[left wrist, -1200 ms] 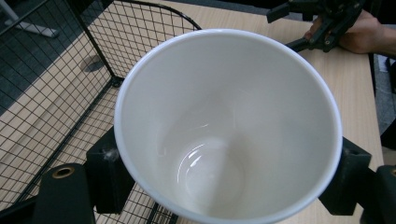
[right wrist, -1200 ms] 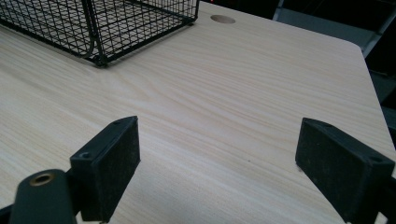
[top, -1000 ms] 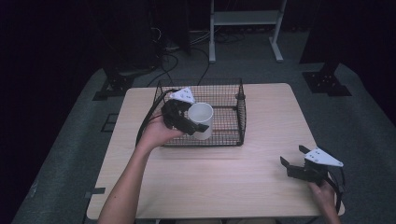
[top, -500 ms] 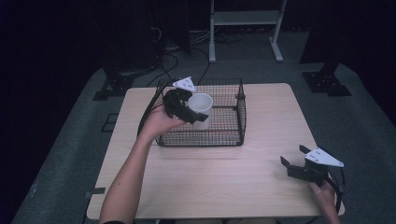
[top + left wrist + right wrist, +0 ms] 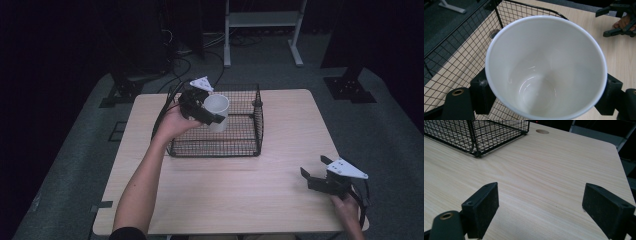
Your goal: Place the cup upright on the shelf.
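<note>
Gripping a white mug [image 5: 216, 111] across its outer wall, the left gripper [image 5: 200, 106] carries it above the black wire basket [image 5: 240, 142], over the basket's left part and clear of the mesh floor. In the left gripper view the mug [image 5: 544, 67] is seen straight down its mouth: it is empty and glossy inside, with a black jaw pressed against each side just under the rim, so the grip works by squeezing the wall from outside, not by hooking a handle; no handle can be made out from here. Holding it by the sides near the top leaves the base free, which would suit setting it down or lifting it over the basket's wire walls, though which of the two is under way cannot be told from this moment alone. The right gripper [image 5: 327, 177] waits near the front right corner of the wooden table [image 5: 240, 200], well apart from the basket, its jaws spread wide with nothing between them and bare tabletop [image 5: 544, 182] ahead, probably parked out of the left hand's way.
</note>
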{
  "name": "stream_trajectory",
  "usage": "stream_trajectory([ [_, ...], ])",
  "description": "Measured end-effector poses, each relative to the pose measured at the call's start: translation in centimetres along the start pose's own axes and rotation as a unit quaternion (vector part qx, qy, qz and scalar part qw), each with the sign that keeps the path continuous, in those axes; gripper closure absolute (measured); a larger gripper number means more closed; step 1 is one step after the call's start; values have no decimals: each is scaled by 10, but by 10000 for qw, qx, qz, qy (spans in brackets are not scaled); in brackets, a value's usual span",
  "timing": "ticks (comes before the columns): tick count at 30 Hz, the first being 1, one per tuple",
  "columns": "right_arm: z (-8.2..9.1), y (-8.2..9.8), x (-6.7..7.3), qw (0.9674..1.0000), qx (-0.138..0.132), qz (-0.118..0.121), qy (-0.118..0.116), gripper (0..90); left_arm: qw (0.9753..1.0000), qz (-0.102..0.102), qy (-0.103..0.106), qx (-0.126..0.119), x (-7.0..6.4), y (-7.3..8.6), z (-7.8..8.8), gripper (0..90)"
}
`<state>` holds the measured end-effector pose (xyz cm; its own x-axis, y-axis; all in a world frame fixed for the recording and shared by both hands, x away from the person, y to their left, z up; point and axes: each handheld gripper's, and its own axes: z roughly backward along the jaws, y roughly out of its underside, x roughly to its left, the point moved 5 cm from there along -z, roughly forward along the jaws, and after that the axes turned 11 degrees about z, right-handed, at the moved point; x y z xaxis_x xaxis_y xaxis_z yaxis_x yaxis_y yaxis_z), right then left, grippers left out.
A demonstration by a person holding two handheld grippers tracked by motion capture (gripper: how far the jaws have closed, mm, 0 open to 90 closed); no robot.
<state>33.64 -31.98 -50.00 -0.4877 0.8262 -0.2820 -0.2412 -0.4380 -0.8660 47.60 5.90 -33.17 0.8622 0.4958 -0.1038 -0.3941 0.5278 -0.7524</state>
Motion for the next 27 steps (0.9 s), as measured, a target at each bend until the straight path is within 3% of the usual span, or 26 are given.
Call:
stream_trajectory([
  [17, 0, 0, 0, 10000, -23, -13, 2, 131, 9997, 156, -119, 134, 22, 5, -33, 207],
  [27, 0, 0, 0, 10000, -26, -9, 0, 131, 9995, 250, -114, 174, 31, 9, -44, 207],
])
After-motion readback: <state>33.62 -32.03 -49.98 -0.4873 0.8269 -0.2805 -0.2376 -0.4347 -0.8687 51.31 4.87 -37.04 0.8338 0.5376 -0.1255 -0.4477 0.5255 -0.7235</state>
